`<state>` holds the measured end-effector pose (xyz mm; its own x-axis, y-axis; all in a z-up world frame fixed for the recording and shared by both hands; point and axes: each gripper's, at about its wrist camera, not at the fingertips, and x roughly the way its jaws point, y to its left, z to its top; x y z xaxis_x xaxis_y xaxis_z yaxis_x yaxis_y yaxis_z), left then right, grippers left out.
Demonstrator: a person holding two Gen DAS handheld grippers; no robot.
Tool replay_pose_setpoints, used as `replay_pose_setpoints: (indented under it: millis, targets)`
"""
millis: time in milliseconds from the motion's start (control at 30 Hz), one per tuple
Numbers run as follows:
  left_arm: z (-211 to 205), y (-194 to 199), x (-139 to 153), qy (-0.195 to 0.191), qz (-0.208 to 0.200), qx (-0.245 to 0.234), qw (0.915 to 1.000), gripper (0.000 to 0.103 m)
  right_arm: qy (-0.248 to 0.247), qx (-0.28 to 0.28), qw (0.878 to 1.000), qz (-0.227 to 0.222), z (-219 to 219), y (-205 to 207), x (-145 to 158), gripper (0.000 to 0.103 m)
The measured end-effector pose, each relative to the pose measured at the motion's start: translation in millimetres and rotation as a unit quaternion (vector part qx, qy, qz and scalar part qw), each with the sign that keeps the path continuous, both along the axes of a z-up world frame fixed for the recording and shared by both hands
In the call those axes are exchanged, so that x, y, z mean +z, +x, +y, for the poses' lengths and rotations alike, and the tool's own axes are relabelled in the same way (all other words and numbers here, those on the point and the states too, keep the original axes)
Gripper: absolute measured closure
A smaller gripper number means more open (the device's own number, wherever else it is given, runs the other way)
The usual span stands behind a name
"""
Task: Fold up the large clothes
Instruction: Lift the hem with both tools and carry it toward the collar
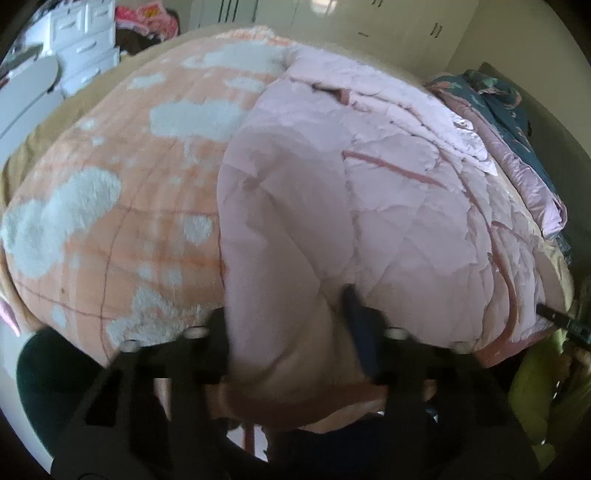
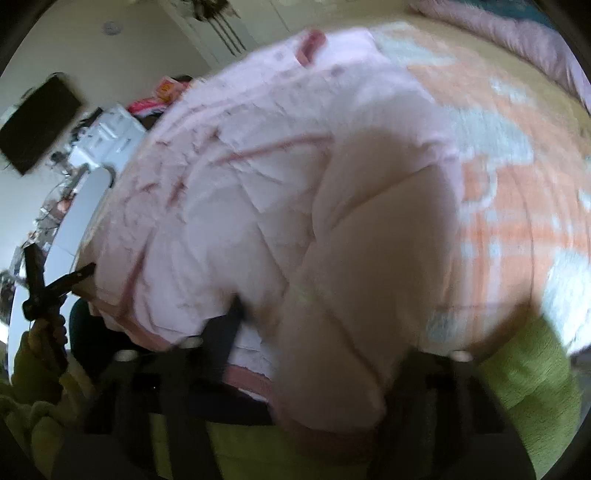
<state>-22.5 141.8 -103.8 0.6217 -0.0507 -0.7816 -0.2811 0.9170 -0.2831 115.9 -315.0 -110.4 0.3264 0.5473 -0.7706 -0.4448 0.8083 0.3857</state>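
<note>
Bedroom: bed with tan sheet, topped by a peach fleece blanket with white cloud patches. White cupboards along the far wall, white drawer unit at upper left in the left wrist view. Pink quilted jacket lies spread on the blanket, darker pink trim lines across it, near the bed's front edge. Pile of bedding, teal floral and lilac, just beside the jacket at the far side.

Left hand-held gripper has a jacket sleeve bunched between its fingers; one dark finger shows pressed into the fabric, the other is hidden under cloth, so grip looks closed on the sleeve. In the right wrist view (blurred) the right hand-held gripper likewise has a jacket fold draped over it, left finger visible against fabric, right finger covered; can't tell its exact closure. Green fuzzy sleeve at lower right.
</note>
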Motion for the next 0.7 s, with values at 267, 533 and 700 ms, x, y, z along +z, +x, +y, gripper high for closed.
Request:
replay_pose_setpoints:
  millis: [267, 533, 700]
  targets:
    - [-2, 10, 36, -0.015, -0.055, -0.014, 0.9983, 0.095, 0.074, -0.007, 0.993, -0.087, -8, -5, 58, 0.076]
    - [-4, 33, 95, -0.004, -0.131, -0.032, 0.9909, 0.096, 0.121, -0.01, 0.982, -0.145, 2, 17, 115, 0.079]
    - [-8, 56, 121, 0.006, -0.156, -0.042, 0.9868, 0.096, 0.136, -0.013, 0.977, -0.161, 6, 40, 142, 0.08]
